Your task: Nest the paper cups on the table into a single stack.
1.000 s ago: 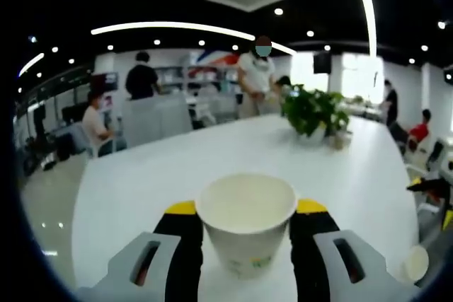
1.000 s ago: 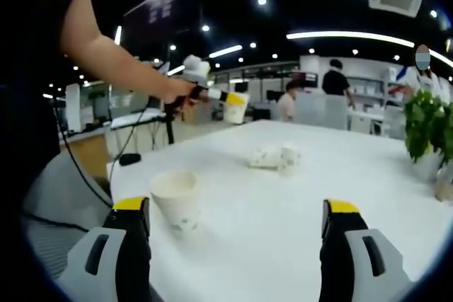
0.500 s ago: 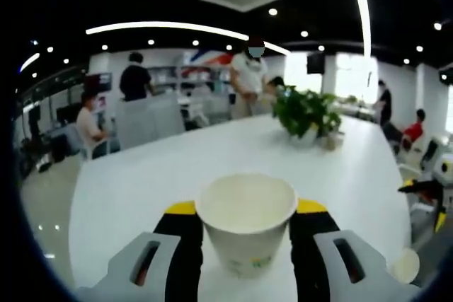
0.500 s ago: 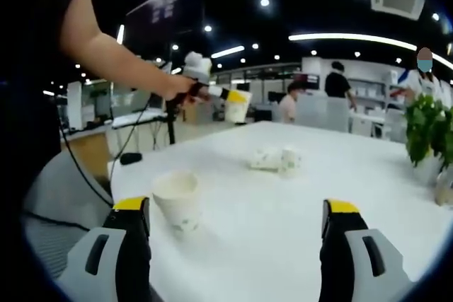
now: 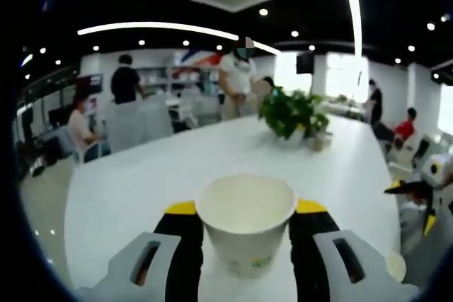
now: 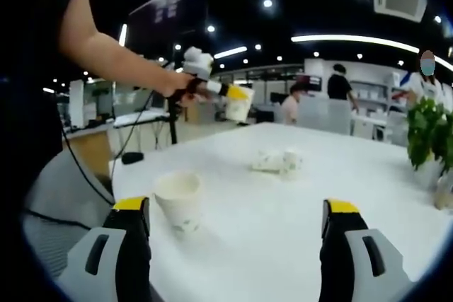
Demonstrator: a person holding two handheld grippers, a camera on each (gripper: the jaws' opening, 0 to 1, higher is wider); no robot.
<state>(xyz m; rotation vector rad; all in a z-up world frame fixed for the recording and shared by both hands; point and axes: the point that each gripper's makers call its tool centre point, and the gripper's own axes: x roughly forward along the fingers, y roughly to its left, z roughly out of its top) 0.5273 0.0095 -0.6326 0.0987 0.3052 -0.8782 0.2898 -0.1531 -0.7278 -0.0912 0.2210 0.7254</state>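
Gripping a paper cup (image 5: 245, 224), the left hand-held gripper (image 5: 245, 240) hangs above bare table (image 5: 141, 182); right hand-held gripper (image 6: 237, 245) gapes wide.

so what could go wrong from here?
1. The left gripper holds its cup high above the table, far from the upright cup; a drop or a crooked descent could tip that one.
2. The other cups lie bunched mid-table, at least one on its side, so they may roll when grabbed.
3. The right gripper is open and empty near the upright cup and could bump it.
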